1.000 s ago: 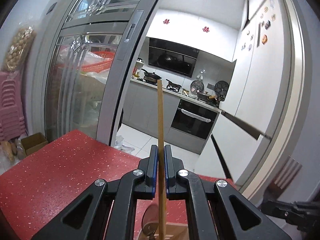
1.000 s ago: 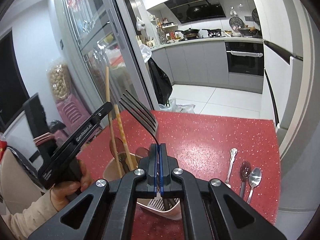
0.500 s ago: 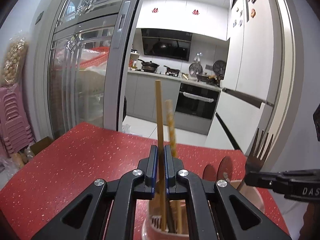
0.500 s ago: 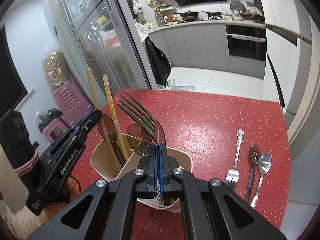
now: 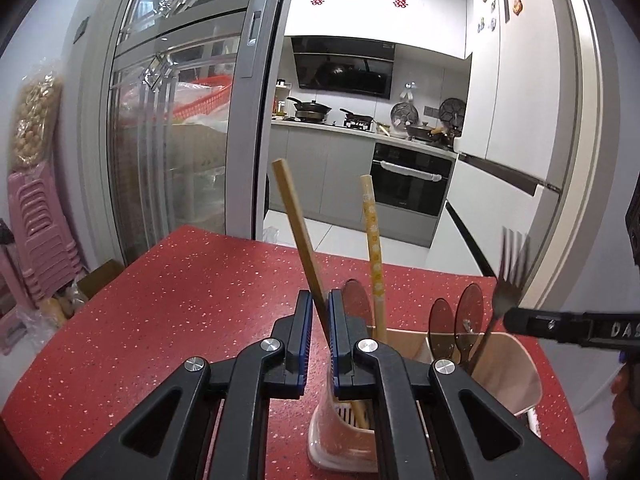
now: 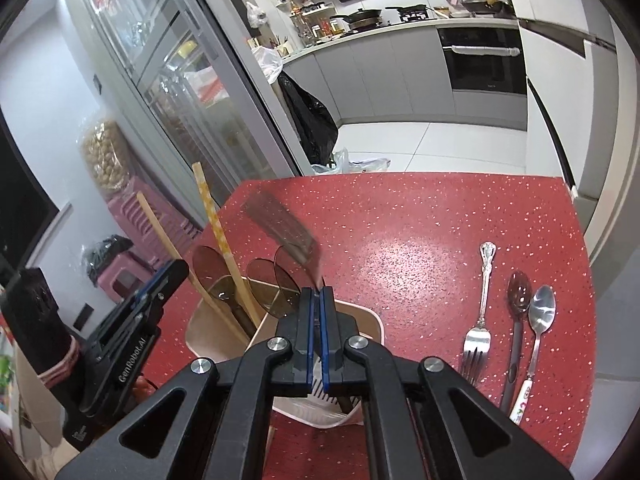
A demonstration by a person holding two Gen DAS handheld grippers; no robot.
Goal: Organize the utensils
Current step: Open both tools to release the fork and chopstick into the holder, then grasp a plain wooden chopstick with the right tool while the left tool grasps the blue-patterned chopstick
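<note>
**Fork and chopstick going into the holder**

Fork (image 6: 284, 228) first: it rises from the tips of the right hand-held gripper (image 6: 317, 292), tines up and away, blurred. The jaws are opening, with the fork's neck between them and its handle running down into the utensil holder (image 6: 372, 320) right under the tips. It looks like thin, stiff, slick metal, light but top-heavy at the tines. The neck is the place to pinch it, though I'd expect it to swing on a loose hold.

Over to the left hand-held gripper (image 5: 320, 300). Its jaws stand slightly apart and the plain wooden chopstick (image 5: 298, 224) leans slack across the gap, its foot down in the same holder. It is light, rigid and slender, best held low on the shaft to stop it pivoting. Just beyond those tips a patterned chopstick (image 5: 372, 232) stands in the holder beside several brown spoons (image 6: 260, 280).

Out to the right of the right hand-held gripper, three pieces lie on the red tabletop (image 6: 420, 220): a silver fork (image 6: 482, 300), a dark spoon (image 6: 518, 296) and a silver spoon (image 6: 542, 308). These look like the pieces left to put away.
</note>
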